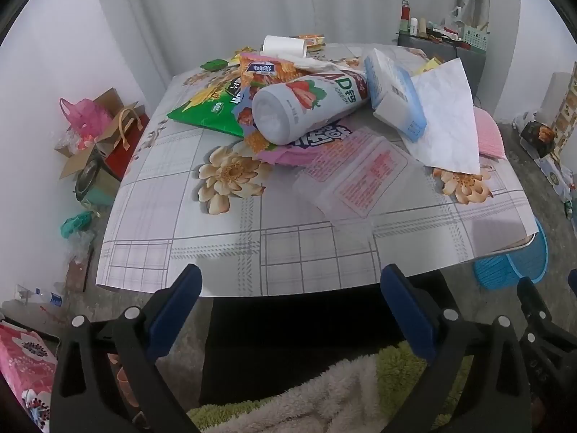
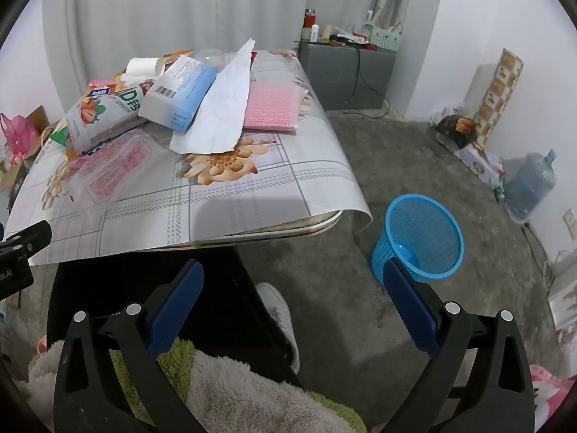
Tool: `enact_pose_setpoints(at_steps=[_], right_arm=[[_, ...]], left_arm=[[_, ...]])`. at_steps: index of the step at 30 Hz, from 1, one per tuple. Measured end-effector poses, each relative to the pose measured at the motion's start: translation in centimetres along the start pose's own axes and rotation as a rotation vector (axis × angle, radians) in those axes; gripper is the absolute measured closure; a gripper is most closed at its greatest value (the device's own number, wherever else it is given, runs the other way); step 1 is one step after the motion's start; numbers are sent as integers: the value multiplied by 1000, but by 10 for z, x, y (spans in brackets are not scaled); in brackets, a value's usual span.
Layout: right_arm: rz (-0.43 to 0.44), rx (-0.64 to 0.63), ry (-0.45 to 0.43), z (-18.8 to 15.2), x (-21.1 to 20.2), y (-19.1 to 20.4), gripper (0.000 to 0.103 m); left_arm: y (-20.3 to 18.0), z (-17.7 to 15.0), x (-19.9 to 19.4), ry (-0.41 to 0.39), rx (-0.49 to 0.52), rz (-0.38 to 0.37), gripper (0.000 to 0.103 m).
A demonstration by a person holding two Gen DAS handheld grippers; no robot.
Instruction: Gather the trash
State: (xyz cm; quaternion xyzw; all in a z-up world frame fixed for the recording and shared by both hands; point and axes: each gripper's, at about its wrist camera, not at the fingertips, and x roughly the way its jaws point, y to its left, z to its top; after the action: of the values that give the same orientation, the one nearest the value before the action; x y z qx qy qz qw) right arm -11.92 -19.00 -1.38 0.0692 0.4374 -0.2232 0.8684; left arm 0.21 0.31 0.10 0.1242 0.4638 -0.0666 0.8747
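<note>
A pile of trash lies on the floral table [image 1: 223, 252]: a lying white strawberry-print bottle [image 1: 306, 106], a green snack bag [image 1: 205, 108], a white-and-blue box [image 1: 395, 97], a crumpled white paper [image 1: 447, 119], a clear plastic tray with pink print [image 1: 355, 173] and a paper cup [image 1: 285, 46]. A blue mesh waste basket [image 2: 420, 236] stands on the floor right of the table. My left gripper [image 1: 288, 306] is open and empty before the table's near edge. My right gripper [image 2: 294, 301] is open and empty, below the table edge, left of the basket.
A pink bubble-wrap pad [image 2: 272, 106] lies at the table's right side. Bags and boxes [image 1: 97, 137] crowd the floor at the left. A grey cabinet [image 2: 346, 72] stands behind the table. A water jug [image 2: 530, 187] and boxes line the right wall. A fluffy blanket [image 2: 230, 389] lies below the grippers.
</note>
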Motion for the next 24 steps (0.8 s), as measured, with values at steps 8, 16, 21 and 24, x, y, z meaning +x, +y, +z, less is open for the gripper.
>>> enact_pose_setpoints(at_steps=[8,16,21,24], right_arm=[[3,0,-4,1,-2,-1,8],[3,1,-6,2,-1,-4,8],[2,2,-6,2,0,-4,8],[3,1,-7,2,0,-4,8]], left_arm=[[2,1,1,0,-3,1,6],[6,3,2,-3,1,3,6],[3,0,1,-3,0,1,6],[2,0,1,-3,0,2,6]])
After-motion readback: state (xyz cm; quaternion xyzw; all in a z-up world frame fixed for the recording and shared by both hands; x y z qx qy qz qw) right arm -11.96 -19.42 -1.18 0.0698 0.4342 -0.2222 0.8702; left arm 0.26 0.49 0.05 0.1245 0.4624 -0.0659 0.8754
